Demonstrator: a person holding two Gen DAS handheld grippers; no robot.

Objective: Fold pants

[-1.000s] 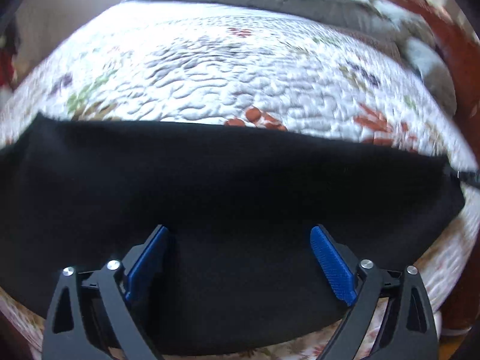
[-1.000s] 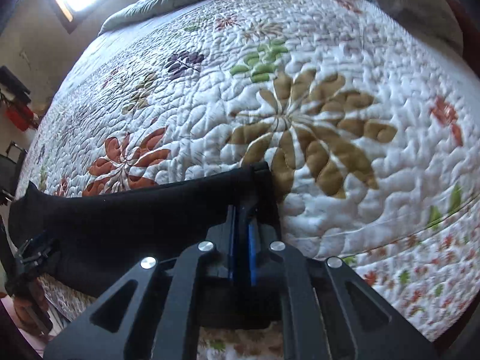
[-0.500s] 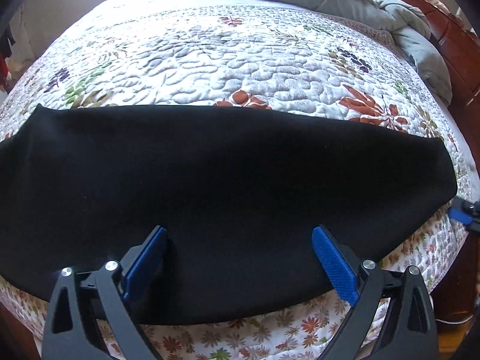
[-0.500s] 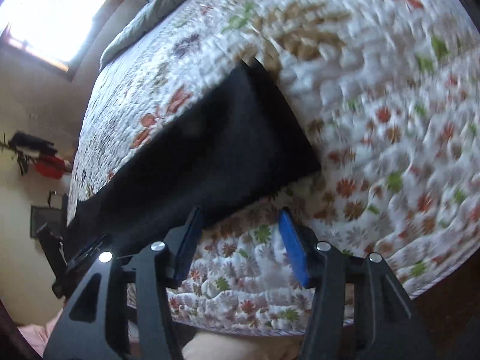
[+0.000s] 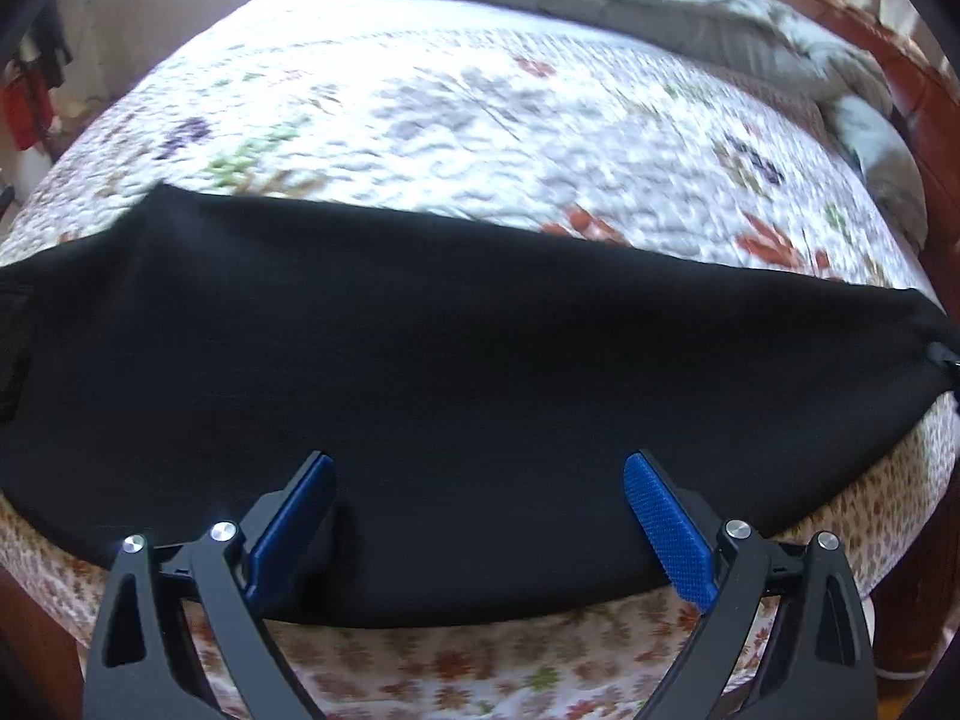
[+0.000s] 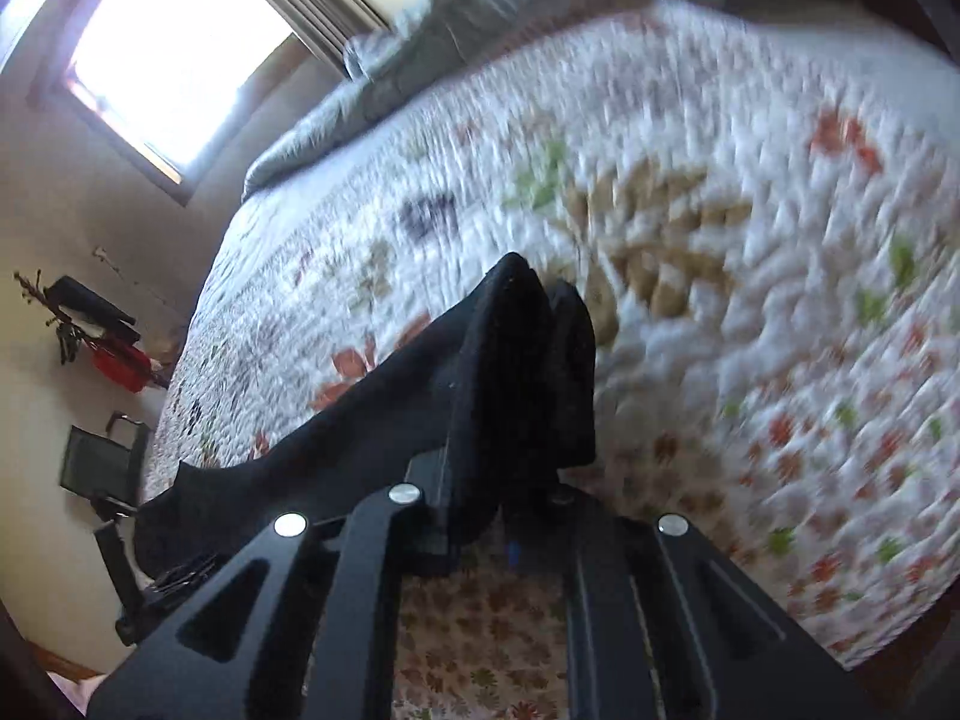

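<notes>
A: Where are the pants (image 5: 456,360)?

B: In the left wrist view they lie as a long black band across the middle of the frame, spread flat over the near edge of the bed's floral quilt (image 5: 480,120), the lower hem drooping a little over the side. A grey comforter (image 5: 600,6) is bunched along the top of the frame.

A: And the claws?

B: The left claw (image 5: 480,516) stands wide, its blue pads (image 5: 666,522) at the lower centre of the frame, with the cloth's near edge lying between them but not pinched. The right claw (image 6: 504,480) is closed on a bunched end of the pants; in its view the fabric rises in a dark peak at the frame's centre, hiding the pads.

A: How will the fabric handle?

B: I'd judge it soft, light and limp: it sags and wrinkles where pinched, and nothing in it holds a shape. It should drape rather than slide, though a single layer could slip out of a shallow grip.

A: Where to take hold?

B: Probably at the opposite end, at the left of the left wrist view, biting deep through all layers so both ends lift evenly.
</notes>
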